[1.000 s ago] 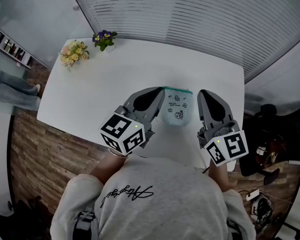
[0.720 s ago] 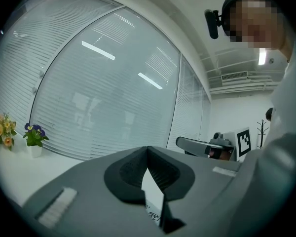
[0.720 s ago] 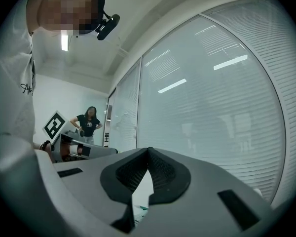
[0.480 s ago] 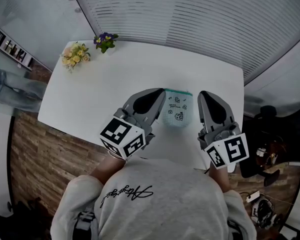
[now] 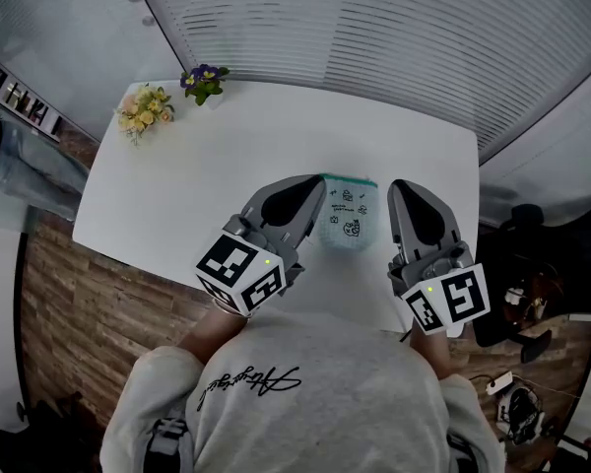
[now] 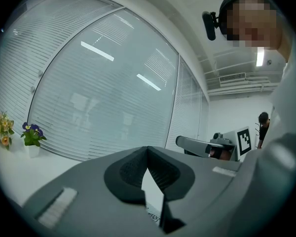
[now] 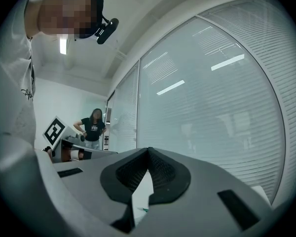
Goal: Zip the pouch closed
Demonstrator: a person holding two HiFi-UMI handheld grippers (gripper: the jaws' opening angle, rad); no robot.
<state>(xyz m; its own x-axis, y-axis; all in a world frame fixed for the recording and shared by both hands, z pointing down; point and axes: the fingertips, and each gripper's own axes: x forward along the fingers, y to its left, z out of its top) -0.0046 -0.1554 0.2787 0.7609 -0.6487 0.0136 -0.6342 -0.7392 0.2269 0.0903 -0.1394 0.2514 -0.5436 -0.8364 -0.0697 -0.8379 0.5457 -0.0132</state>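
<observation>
A small pale pouch [image 5: 347, 217] with cartoon prints lies flat on the white table [image 5: 227, 156], its teal zipper edge [image 5: 351, 178] on the far side. My left gripper [image 5: 321, 179] hovers just left of the pouch, tip level with the zipper's left end, jaws shut on nothing. On the pouch's other side my right gripper [image 5: 394, 184] is held the same way, shut and empty. In the left gripper view the left gripper [image 6: 148, 149] has its jaw tips touching, and a sliver of printed pouch [image 6: 152, 215] shows below them. The right gripper [image 7: 148, 149] looks the same in the right gripper view.
A yellow-pink bouquet [image 5: 144, 105] and a small pot of purple flowers [image 5: 204, 77] stand at the table's far left corner. Slatted window blinds [image 5: 374, 47] run behind the table. A dark chair [image 5: 520, 227] sits to the right. A bystander [image 7: 92, 127] stands in the room.
Both grippers and the pouch stay where they were. Only a person at the far left edge of the head view has shifted.
</observation>
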